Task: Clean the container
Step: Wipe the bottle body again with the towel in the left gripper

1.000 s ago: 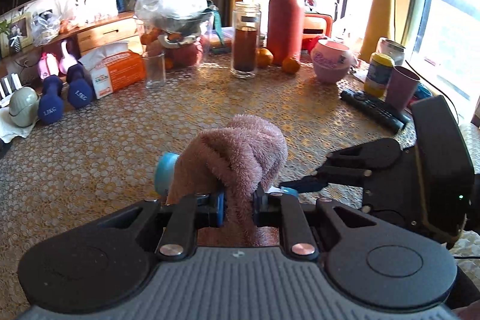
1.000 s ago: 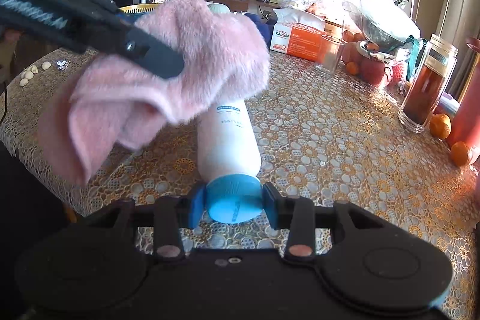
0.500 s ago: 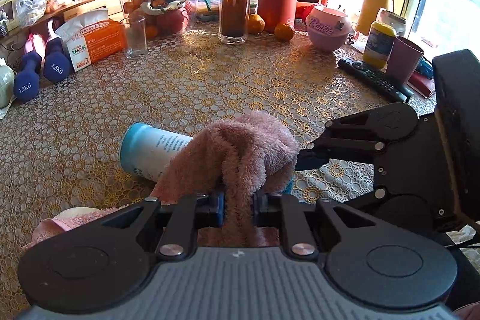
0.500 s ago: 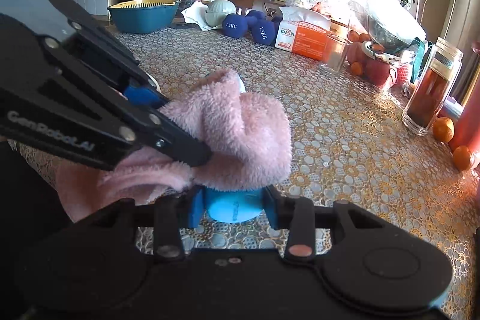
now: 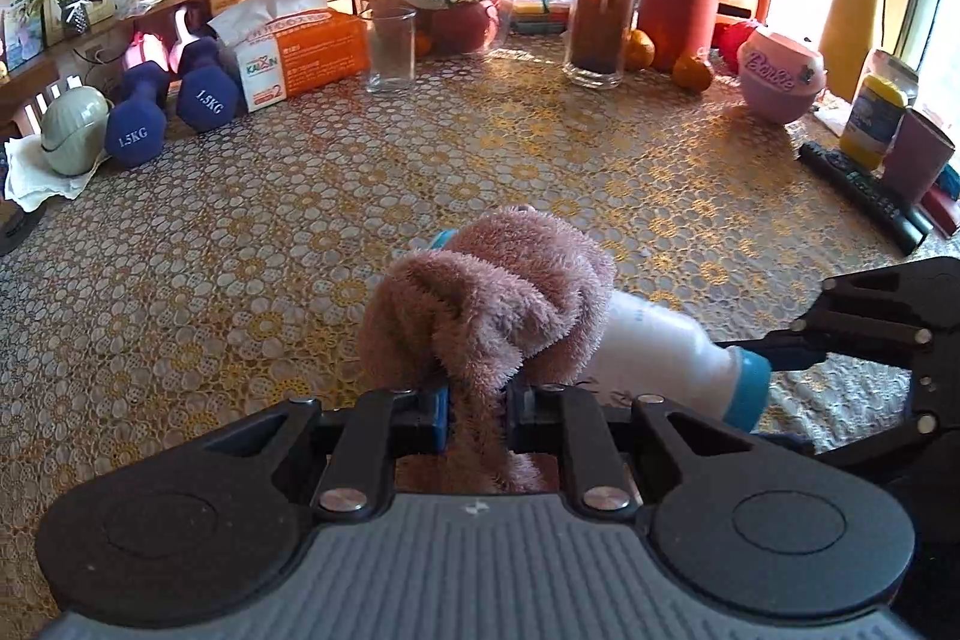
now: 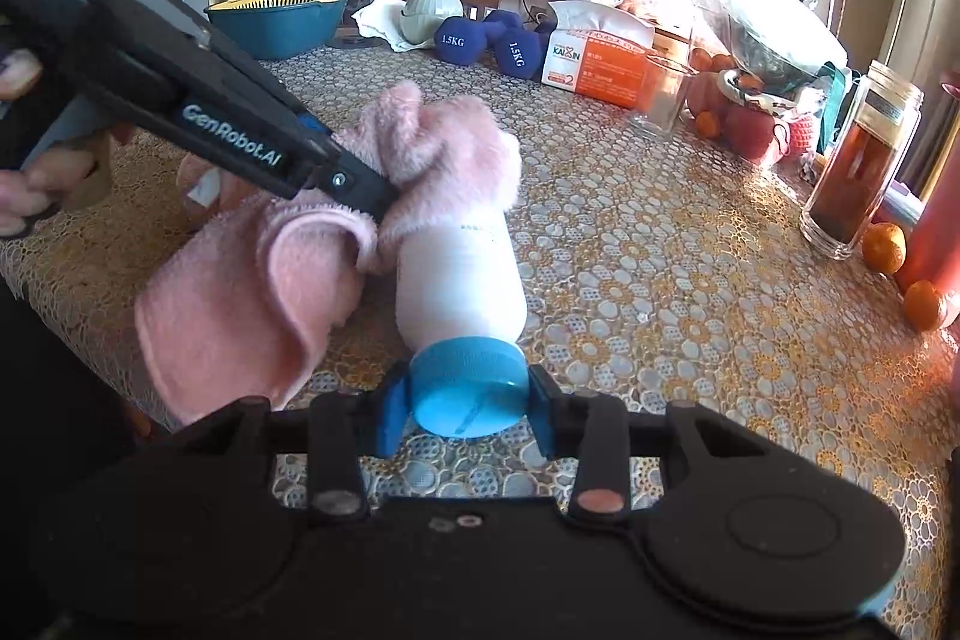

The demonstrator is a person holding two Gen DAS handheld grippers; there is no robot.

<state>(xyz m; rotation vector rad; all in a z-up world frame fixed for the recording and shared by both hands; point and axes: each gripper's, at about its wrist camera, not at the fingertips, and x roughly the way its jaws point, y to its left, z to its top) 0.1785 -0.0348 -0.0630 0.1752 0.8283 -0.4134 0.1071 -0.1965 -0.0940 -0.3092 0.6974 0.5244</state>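
The right gripper [image 6: 468, 415] clamps the blue cap [image 6: 467, 385] of the white bottle [image 6: 459, 280] lying on the table [image 6: 660, 280], while beyond the cap the left gripper [image 5: 477, 409], closed on the pink cloth [image 5: 486, 304], presses it over the bottle's far end.

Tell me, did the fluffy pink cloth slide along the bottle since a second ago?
Yes. In the right wrist view the pink cloth slid away from the blue cap, up the white bottle toward its far end.

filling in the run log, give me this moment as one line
left hand-held gripper: shut on pink cloth | right hand-held gripper: shut on bottle's blue cap | cloth lies over white bottle | bottle lying on table
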